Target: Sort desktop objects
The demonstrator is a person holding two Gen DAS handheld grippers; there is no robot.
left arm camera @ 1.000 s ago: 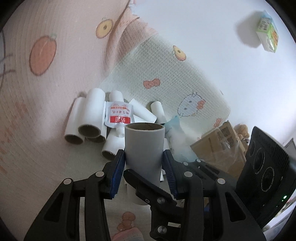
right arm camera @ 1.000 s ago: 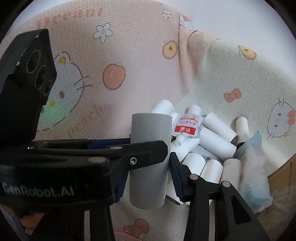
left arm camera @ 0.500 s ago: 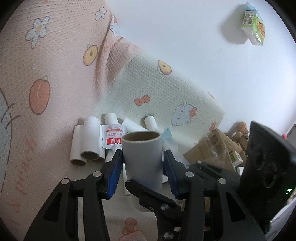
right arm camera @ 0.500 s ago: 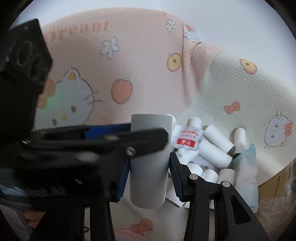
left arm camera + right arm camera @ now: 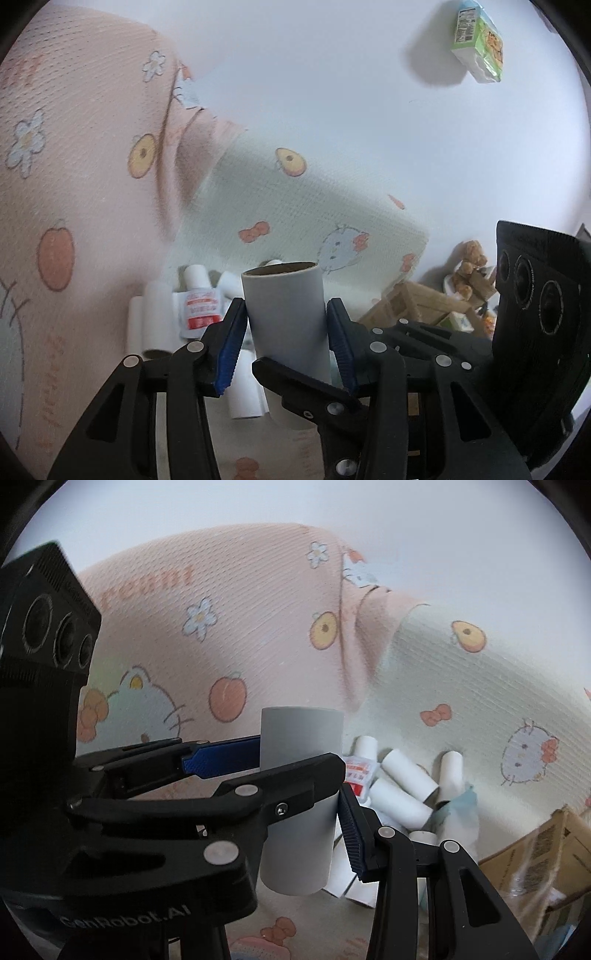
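1. Both grippers have closed on the same grey cardboard tube (image 5: 286, 314). The left hand-held gripper (image 5: 286, 343) has its blue pads pressed on either side of the tube's middle. The right hand-held gripper (image 5: 306, 812) clamps it lower down, at a crossing angle, so one of its fingers lies across the front of the tube in the left wrist view.

2. Compared with a second ago, the tube and both grippers have risen together. The pile of white tubes (image 5: 399, 790) and the red-labelled pouch (image 5: 199, 308) now sit lower and smaller in both views, and more of the pale wall shows above the patterned blanket (image 5: 92, 155).

3. The tube stands roughly upright and hangs clear above the pile, touching nothing but the pads.

4. Neither grip has widened or tightened noticeably during the lift.

5. My reading: the pick is done and the carry has begun. The tube now needs a destination, perhaps the cardboard box (image 5: 535, 853) at the right, though nothing confirms this.

6. Risk: a double grip can twist the tube if the hands drift apart.
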